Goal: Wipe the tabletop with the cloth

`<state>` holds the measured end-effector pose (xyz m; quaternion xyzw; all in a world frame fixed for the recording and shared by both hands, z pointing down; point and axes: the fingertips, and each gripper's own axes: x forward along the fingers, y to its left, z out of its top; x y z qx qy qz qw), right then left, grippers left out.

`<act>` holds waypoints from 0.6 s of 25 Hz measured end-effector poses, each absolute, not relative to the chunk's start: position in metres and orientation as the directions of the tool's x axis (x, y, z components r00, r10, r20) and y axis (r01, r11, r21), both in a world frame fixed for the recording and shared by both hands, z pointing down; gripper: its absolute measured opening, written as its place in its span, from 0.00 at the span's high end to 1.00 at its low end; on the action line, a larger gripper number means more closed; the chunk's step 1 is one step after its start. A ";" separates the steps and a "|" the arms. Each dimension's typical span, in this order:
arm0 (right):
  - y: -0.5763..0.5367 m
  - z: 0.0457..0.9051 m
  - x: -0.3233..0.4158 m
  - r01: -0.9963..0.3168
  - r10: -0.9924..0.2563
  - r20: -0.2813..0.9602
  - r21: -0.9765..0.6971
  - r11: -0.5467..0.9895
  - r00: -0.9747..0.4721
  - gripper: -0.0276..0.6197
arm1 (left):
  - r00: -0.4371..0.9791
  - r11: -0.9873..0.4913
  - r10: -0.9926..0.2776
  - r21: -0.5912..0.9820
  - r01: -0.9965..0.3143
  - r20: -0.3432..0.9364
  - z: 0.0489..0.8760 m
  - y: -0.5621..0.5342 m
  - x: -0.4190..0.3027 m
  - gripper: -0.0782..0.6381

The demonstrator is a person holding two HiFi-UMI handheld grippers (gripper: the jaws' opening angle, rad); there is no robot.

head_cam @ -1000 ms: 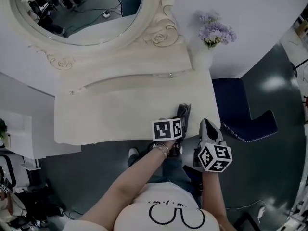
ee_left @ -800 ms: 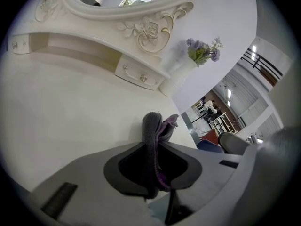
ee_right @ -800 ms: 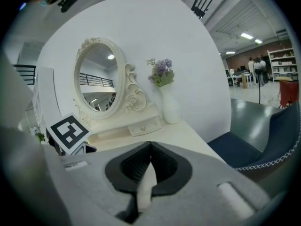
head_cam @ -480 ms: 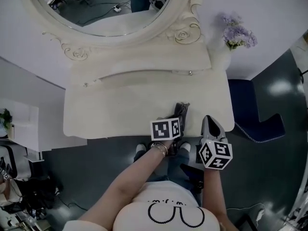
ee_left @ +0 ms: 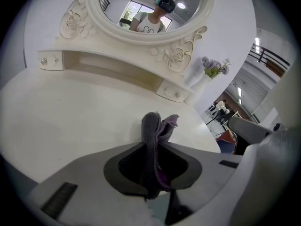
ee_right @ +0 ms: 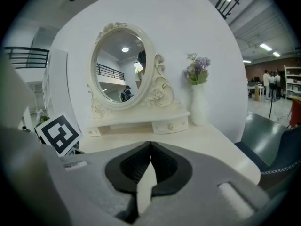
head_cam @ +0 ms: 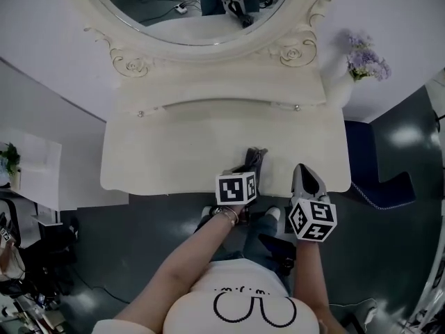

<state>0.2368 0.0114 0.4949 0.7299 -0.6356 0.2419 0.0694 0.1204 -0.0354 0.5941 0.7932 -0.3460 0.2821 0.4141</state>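
The cream dressing-table top fills the middle of the head view. My left gripper is over its front edge, right of centre, shut on a dark grey-purple cloth. In the left gripper view the cloth stands bunched up out of the closed jaws of the left gripper, above the tabletop. My right gripper is just to the right of it at the front edge, shut and empty. In the right gripper view the right gripper has its jaw tips meeting over the tabletop.
An ornate oval mirror rises behind a low drawer shelf. A white vase of purple flowers stands at the back right corner. A blue chair sits right of the table. The person's shoes are below the front edge.
Both grippers have slid left along the table's front edge, away from its right end. The cloth stays in the left gripper's jaws. The head view has shifted with them.
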 end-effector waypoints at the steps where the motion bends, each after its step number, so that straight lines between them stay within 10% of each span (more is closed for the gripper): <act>1: 0.009 0.496 0.231 -0.963 -0.893 0.446 -0.207 -0.174 0.066 0.96 | 0.594 -0.420 -0.324 0.451 -0.788 0.736 0.594 -0.038 0.113 0.78; 15: -0.024 0.497 0.153 -0.981 -0.881 0.473 -0.179 -0.078 -0.016 0.96 | 0.485 -0.383 -0.431 0.332 -0.862 0.761 0.593 -0.081 -0.012 0.78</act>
